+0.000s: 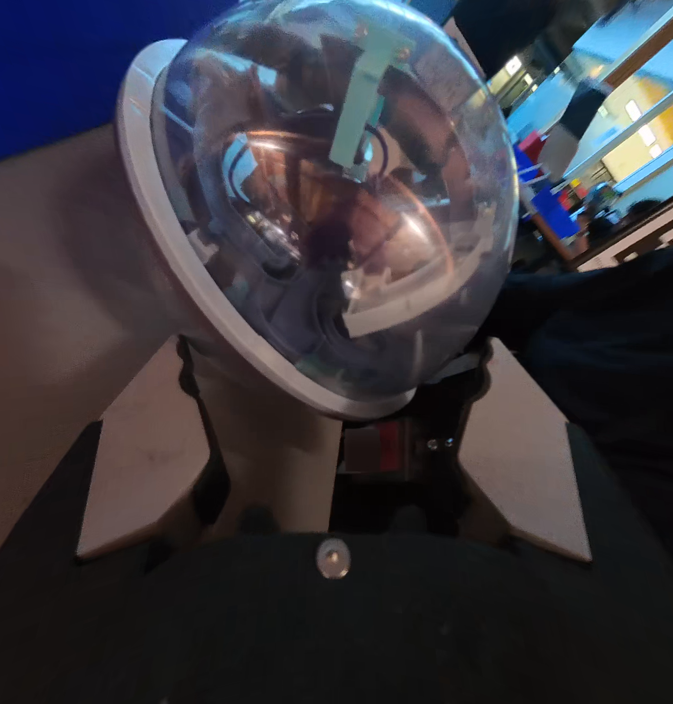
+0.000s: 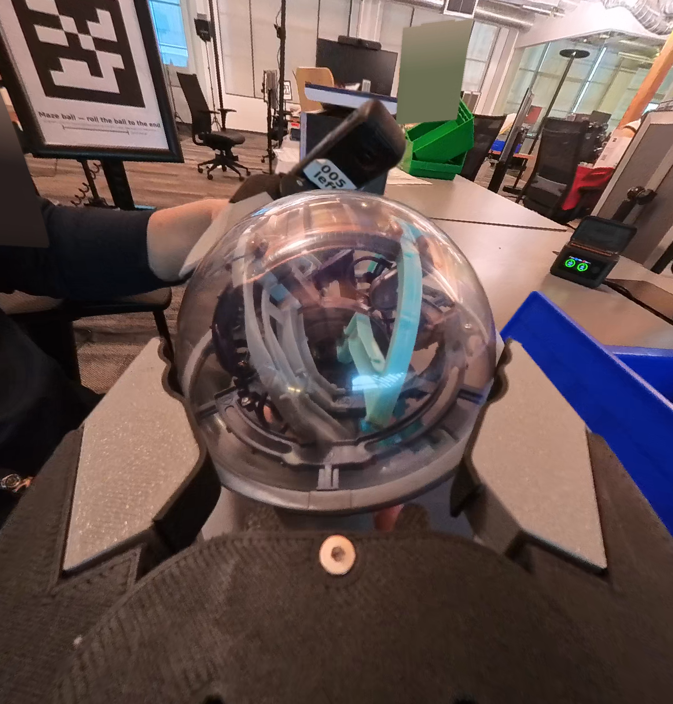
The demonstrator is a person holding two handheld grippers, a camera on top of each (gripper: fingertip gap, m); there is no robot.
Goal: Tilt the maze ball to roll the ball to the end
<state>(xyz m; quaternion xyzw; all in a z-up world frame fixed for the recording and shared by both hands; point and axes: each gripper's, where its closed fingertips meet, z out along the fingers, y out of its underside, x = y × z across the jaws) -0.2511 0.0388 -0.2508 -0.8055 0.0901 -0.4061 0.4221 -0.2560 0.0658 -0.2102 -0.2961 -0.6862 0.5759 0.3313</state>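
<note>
We see the long grey table [image 2: 491,213] running from beside the right gripper to the far side of the room, with office chairs [image 2: 219,143] on the floor to its left. Over the table's near edge hangs the maze ball [image 2: 335,354], a clear sphere with a white equator ring [image 1: 213,316], filled with pale grey, mint-green [image 2: 398,327] and dark brown tracks. We cannot make out the small ball inside.

The right gripper [image 2: 335,365] has its 2 fingers spread wide around the sphere, the scalloped black fingertips [image 2: 171,365] touching its left and right flanks just above the ring. The left gripper [image 1: 335,358] pinches the same sphere from the opposite side, jaws wide, with the ring tilted steeply across its view. From the right wrist view only its black body [image 2: 350,152] shows above the sphere, held by a gloved hand [image 2: 182,236] on a dark sleeve; it bears a white sticker with printed writing.

A blue bin [image 2: 609,384] sits at the table's right edge, and green bins [image 2: 437,148] are stacked at its far end. A framed sign [image 2: 80,76] with a black-and-white square marker and a line of print stands left of the table. A small black device [image 2: 586,259] with 2 green lit circles rests near the table's right edge.
</note>
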